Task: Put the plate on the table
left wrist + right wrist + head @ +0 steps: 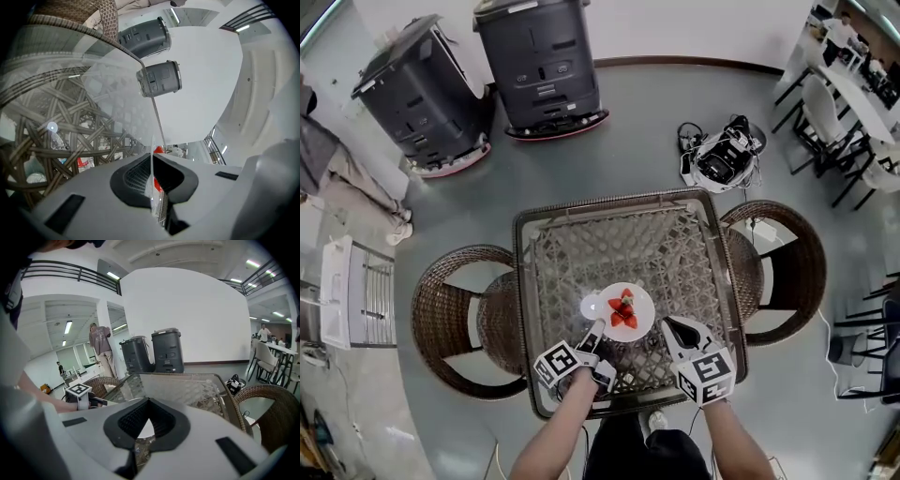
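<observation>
A white plate (646, 310) with red strawberries (623, 311) is at the near middle of the glass-topped wicker table (525, 281). I cannot tell whether it rests on the glass or hangs just over it. My left gripper (596, 330) is shut on the plate's near-left rim. In the left gripper view the plate (151, 173) runs edge-on between the jaws of that gripper (152, 187), with a strawberry (158, 150) past them. My right gripper (668, 325) is beside the plate's right rim, shut and holding nothing. Through the right gripper's (148, 401) pad recess the plate (143, 428) shows white.
Wicker chairs stand at the table's left (450, 319) and right (787, 272). Two dark grey machines (539, 61) are on the floor beyond the table. A tangle of gear (722, 159) lies at the back right, and a person (347, 173) stands at the far left.
</observation>
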The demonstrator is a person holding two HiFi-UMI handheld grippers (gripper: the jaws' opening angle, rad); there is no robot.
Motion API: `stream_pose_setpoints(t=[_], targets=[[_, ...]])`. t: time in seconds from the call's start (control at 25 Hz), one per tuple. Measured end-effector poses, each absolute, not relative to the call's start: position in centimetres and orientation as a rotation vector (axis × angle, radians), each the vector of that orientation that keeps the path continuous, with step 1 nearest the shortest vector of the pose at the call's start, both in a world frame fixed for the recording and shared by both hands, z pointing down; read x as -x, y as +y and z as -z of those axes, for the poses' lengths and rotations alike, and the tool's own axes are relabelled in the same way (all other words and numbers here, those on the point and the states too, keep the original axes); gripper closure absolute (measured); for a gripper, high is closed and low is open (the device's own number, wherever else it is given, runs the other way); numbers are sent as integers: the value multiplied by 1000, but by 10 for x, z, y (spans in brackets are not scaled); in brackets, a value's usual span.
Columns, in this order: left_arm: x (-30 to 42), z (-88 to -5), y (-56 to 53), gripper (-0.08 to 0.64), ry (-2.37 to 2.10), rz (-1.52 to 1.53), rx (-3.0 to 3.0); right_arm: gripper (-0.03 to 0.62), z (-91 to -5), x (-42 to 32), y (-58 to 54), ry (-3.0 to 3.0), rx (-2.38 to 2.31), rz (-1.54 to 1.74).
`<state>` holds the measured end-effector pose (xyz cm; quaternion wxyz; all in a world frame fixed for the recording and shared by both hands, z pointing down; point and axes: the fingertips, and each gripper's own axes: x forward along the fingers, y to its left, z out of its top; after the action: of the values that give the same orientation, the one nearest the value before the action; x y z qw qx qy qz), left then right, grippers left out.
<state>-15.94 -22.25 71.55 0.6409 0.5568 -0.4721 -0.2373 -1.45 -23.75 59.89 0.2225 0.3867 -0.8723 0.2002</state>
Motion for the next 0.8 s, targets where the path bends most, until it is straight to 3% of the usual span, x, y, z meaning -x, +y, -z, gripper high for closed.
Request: stream_pose_setpoints(t=[0.8], targets=[[153,-729,-227,543,-1088,490,-1258,589,-589,2,-247,-2393,-1151,-552]])
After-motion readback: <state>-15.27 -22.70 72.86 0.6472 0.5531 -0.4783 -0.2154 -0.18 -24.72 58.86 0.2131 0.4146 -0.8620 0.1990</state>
